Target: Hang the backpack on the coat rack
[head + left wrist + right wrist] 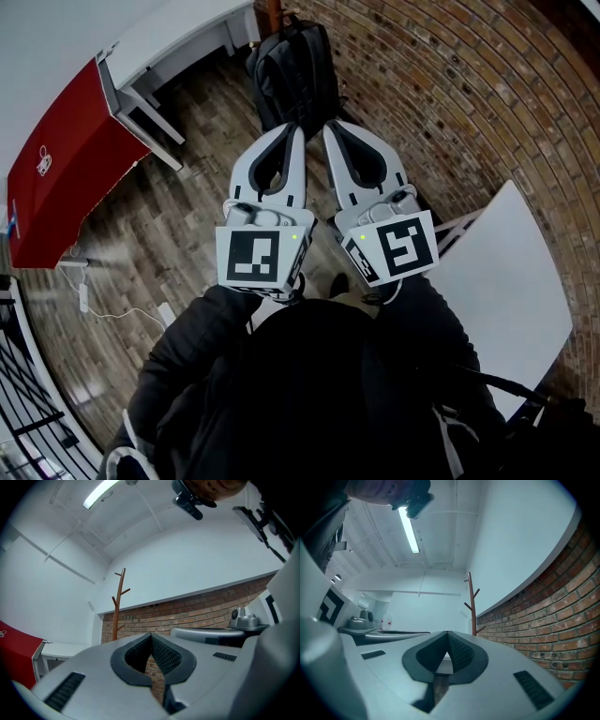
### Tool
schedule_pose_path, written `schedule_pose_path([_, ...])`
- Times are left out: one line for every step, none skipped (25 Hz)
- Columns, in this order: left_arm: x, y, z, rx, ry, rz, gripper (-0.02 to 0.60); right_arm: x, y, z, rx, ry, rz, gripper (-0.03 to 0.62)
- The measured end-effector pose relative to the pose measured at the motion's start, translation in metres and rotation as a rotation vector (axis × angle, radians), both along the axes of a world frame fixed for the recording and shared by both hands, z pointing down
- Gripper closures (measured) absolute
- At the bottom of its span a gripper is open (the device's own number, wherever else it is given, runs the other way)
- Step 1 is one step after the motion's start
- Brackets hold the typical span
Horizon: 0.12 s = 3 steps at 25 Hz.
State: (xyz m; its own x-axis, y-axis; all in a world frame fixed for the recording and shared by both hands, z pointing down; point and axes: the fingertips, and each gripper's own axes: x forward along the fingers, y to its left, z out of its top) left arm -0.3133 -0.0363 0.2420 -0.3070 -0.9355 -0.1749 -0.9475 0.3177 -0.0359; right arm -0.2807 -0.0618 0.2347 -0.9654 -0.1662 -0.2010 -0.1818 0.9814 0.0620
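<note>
A black backpack [295, 80] stands on the wooden floor against the brick wall, just beyond both grippers. The wooden coat rack [272, 13] rises right behind it; its bare pegs show in the left gripper view [120, 603] and the right gripper view [472, 603]. My left gripper [298, 133] and right gripper [330, 127] are held side by side, pointing toward the backpack and a short way from it. Both are shut with nothing between their jaws. In each gripper view the dark pads meet at the tip: left gripper [151, 634], right gripper [447, 633].
A white desk [159, 56] with a red side panel [66, 164] stands at the left. The curved brick wall [450, 84] runs along the right, with a white tabletop [511, 291] before it. A power strip and cable [84, 296] lie on the floor at the left.
</note>
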Motion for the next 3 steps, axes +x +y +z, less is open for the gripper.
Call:
schedule_pose_path([-0.0002, 0.0017, 0.0003, 0.0, 0.001, 0.0, 0.572, -0.0002, 0.0018, 0.0, 0.001, 0.0, 0.0, 0.588])
schedule_pose_path([-0.0005, 0.0035, 0.0005, 0.0, 0.001, -0.001, 0.572, -0.0004, 0.0036, 0.0001, 0.002, 0.0, 0.0, 0.588])
schedule_pose_path([-0.0008, 0.0054, 0.0008, 0.0, 0.002, -0.003, 0.572, -0.0007, 0.0054, 0.0002, 0.004, 0.001, 0.0, 0.588])
